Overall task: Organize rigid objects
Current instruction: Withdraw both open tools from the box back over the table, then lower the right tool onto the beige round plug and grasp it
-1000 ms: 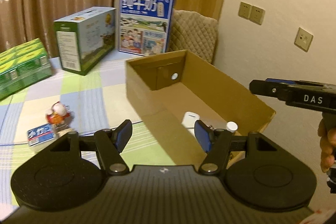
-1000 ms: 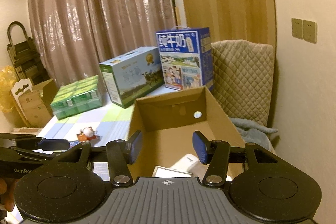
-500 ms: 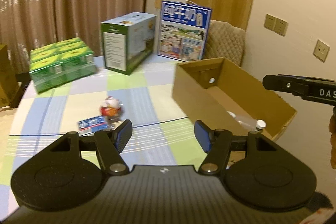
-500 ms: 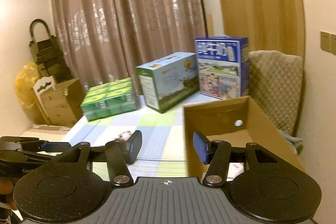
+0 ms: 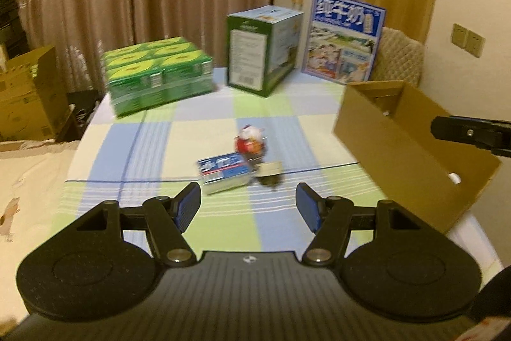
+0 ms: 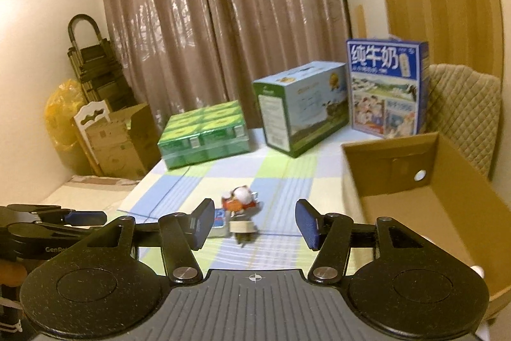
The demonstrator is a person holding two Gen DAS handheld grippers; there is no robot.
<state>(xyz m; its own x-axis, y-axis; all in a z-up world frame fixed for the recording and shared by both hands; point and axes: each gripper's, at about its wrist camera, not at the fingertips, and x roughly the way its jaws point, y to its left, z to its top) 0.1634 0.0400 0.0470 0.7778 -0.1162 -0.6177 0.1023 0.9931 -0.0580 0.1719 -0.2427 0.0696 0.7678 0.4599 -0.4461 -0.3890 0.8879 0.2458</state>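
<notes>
Curtains are hanging behind a checked table. Mid-table, a blue box, a toy and a small plug are clustering, left of the carton. Both claws are facing them: left gripper gaping empty, right gripper opening, empty. Open cloth is lying around.

both views swung off the cardboard box onto the toy, right gripper jaws opening, empty

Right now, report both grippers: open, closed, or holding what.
Left gripper: open, nothing between the jaws.
Right gripper: jaws opening, nothing between them.
</notes>
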